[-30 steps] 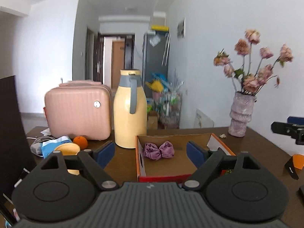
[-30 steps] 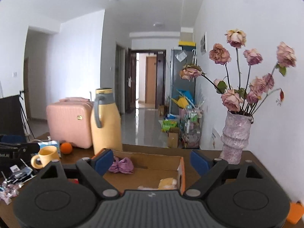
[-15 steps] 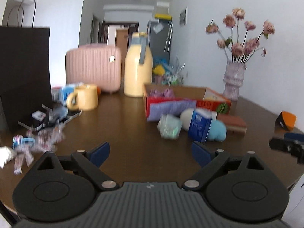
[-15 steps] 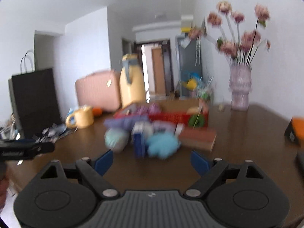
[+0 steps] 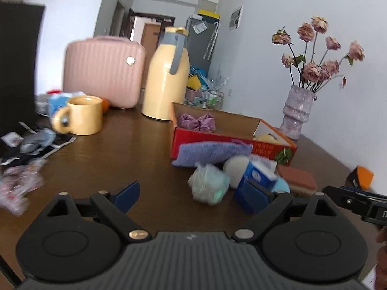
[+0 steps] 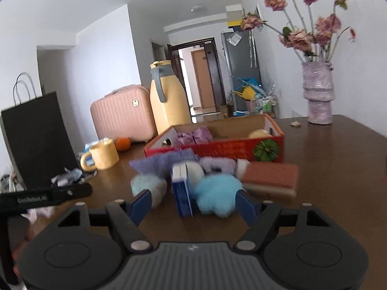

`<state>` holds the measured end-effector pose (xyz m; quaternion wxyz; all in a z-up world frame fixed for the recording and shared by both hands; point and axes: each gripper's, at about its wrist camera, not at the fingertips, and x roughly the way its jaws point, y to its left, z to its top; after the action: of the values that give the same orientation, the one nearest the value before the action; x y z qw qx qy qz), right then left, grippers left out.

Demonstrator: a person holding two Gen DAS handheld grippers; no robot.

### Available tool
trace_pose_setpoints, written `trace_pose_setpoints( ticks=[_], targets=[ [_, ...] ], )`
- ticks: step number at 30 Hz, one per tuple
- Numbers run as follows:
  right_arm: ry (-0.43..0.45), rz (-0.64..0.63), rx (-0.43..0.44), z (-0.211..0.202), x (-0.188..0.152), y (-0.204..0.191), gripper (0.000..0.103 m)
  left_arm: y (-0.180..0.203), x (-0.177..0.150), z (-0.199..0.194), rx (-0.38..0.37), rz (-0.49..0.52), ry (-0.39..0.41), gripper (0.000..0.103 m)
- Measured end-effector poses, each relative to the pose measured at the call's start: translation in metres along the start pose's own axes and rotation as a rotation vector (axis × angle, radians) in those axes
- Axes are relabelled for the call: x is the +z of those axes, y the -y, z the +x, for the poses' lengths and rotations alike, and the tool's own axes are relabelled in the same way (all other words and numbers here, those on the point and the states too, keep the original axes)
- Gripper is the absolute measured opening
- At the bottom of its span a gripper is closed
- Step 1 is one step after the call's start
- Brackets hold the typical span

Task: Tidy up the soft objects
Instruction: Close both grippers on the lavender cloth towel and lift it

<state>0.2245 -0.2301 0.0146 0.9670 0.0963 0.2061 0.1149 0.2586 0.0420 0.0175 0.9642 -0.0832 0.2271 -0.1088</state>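
Note:
A red cardboard box [image 5: 232, 142] [image 6: 217, 148] holds purple scrunchies [image 5: 197, 122] [image 6: 194, 135]. In front of it lies a pile: a purple cloth [image 5: 212, 151] [image 6: 164, 162], a pale green puff [image 5: 209, 186] [image 6: 148, 186], a white ball [image 5: 235, 166], a blue tissue pack [image 5: 258, 175] [image 6: 181, 193], a light blue fluffy piece [image 6: 215, 194] and a brown sponge [image 5: 298, 178] [image 6: 271, 177]. My left gripper [image 5: 191, 197] is open low over the table, just short of the puff. The jaws of my right gripper [image 6: 193, 205] are closing, with the pack and fluffy piece just ahead of the gap, untouched.
A yellow mug [image 5: 82, 114], a pink case [image 5: 104, 72] and a yellow thermos [image 5: 168, 75] stand behind on the left. A vase of dried roses [image 6: 318, 96] stands at the back right. A black paper bag [image 6: 36, 140] and scattered wrappers [image 5: 21, 176] sit on the left.
Both grippers have dropped from above the box to table height in front of the pile. The right jaws have narrowed; the left ones stay wide.

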Motion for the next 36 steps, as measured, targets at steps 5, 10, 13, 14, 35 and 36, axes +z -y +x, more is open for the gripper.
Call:
trace_pose_setpoints(
  ticks=[5, 10, 13, 14, 35, 36],
  targets=[
    [-0.022, 0.002, 0.043, 0.078, 0.044, 0.001, 0.066, -0.012, 0.038, 0.067, -0.028, -0.062, -0.047, 0.087],
    [-0.139, 0.068, 0.074, 0.158, 0.066, 0.007, 0.06, -0.026, 0.054, 0.121, -0.086, -0.157, -0.123, 0.072],
    [-0.206, 0.126, 0.088, 0.191, 0.065, 0.015, 0.042, -0.032, 0.052, 0.145, -0.134, -0.203, -0.183, 0.042],
    [-0.222, 0.145, 0.096, 0.199, 0.064, 0.017, 0.026, -0.033, 0.05, 0.149, -0.141, -0.211, -0.196, 0.03],
    [-0.032, -0.078, 0.197, -0.003, 0.007, -0.027, 0.003, 0.021, -0.033, -0.037, -0.331, -0.049, 0.018, 0.01],
    [-0.055, -0.084, 0.191, -0.005, -0.006, -0.028, 0.003, 0.022, -0.044, -0.038, -0.34, -0.044, -0.013, 0.01]
  ],
)
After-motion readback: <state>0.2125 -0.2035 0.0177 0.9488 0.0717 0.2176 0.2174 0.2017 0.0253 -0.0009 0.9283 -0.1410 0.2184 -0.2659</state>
